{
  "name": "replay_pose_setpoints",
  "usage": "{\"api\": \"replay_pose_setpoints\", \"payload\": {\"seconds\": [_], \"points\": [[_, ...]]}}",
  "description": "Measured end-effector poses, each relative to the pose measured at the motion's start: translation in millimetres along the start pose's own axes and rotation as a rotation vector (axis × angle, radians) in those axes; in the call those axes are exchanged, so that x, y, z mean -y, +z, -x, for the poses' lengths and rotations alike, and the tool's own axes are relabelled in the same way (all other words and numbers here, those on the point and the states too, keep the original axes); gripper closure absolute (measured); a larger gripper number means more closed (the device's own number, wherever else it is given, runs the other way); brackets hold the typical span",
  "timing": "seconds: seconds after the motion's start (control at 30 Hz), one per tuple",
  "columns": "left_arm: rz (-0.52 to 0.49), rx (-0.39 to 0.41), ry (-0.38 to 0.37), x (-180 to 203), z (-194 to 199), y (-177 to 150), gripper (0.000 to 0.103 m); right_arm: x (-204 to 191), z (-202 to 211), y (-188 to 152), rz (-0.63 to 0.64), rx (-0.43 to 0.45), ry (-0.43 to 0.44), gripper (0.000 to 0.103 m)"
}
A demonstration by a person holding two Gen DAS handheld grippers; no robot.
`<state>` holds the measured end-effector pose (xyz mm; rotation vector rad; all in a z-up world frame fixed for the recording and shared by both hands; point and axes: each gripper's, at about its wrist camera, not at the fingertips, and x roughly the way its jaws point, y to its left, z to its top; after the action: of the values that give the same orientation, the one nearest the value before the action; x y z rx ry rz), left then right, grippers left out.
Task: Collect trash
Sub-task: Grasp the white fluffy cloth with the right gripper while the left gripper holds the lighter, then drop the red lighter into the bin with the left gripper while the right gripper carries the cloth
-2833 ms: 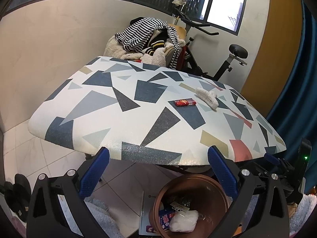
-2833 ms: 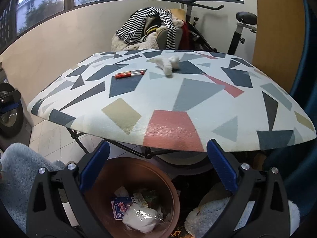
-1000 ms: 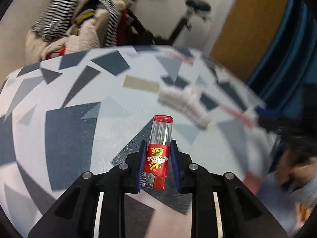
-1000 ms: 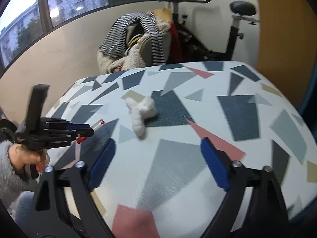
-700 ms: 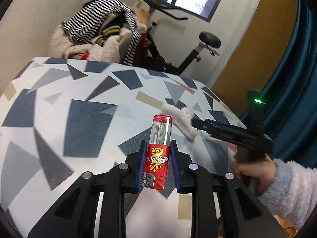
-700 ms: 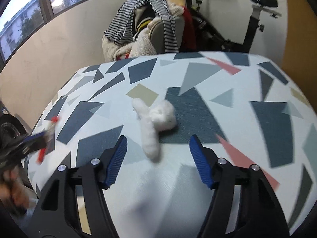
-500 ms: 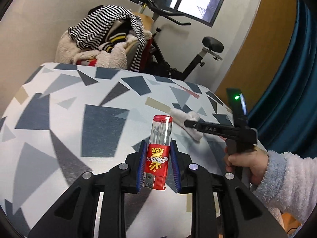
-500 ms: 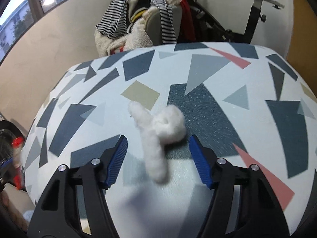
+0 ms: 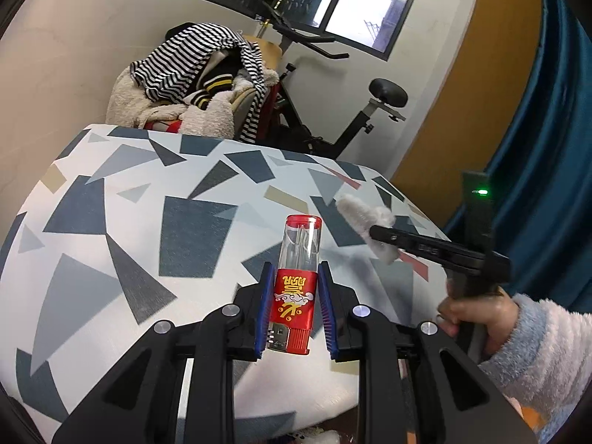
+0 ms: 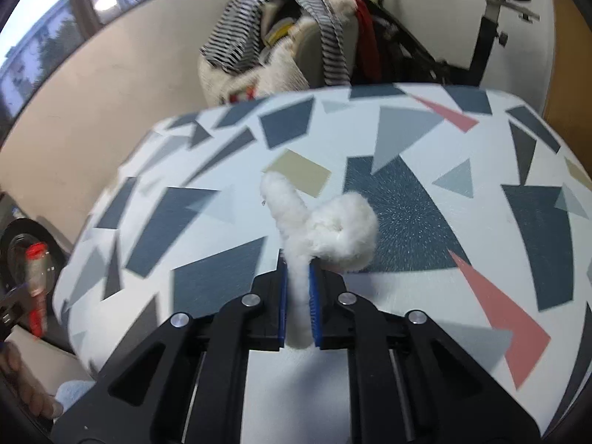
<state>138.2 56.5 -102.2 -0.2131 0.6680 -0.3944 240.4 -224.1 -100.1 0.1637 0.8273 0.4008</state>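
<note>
My left gripper (image 9: 294, 277) is shut on a red and clear lighter (image 9: 296, 285) and holds it above the patterned table (image 9: 148, 222). The lighter also shows at the far left of the right wrist view (image 10: 35, 281). My right gripper (image 10: 298, 281) is shut on a white fluffy wad (image 10: 325, 233) that rests on the table (image 10: 444, 203). In the left wrist view the right gripper (image 9: 384, 235) pinches the wad (image 9: 366, 218) near the table's right edge.
A chair heaped with striped clothes (image 9: 196, 74) and an exercise bike (image 9: 333, 92) stand behind the table. A blue curtain (image 9: 547, 148) hangs at the right. The table's front edge is close below my left gripper.
My right gripper has closed on the white wad; half a second ago its jaws were open around it. My left gripper has drawn back a little with the lighter.
</note>
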Motion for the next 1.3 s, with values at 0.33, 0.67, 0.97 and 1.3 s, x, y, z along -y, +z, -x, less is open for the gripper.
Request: {"api": "replay_pose_setpoints", "payload": {"seconds": [0.33, 0.67, 0.97, 1.3], "points": [[-0.052, -0.036, -0.047, 43.1, 20.0, -33.6, 0.080, -6.1, 86.3, -44.5, -0.006, 0.114, 0.074, 0.089], [-0.085, -0.094, -0.061, 77.2, 36.3, -78.9, 0.080, -14.7, 152.0, -94.1, 0.071, 0.171, 0.063, 0.089], [-0.087, -0.169, -0.063, 91.7, 32.8, -117.4, 0.080, -10.2, 186.9, -118.3, 0.068, 0.184, 0.065, 0.089], [-0.087, -0.199, -0.065, 94.8, 26.6, -122.5, 0.069, -6.5, 189.2, -126.9, 0.059, 0.185, 0.071, 0.089]]}}
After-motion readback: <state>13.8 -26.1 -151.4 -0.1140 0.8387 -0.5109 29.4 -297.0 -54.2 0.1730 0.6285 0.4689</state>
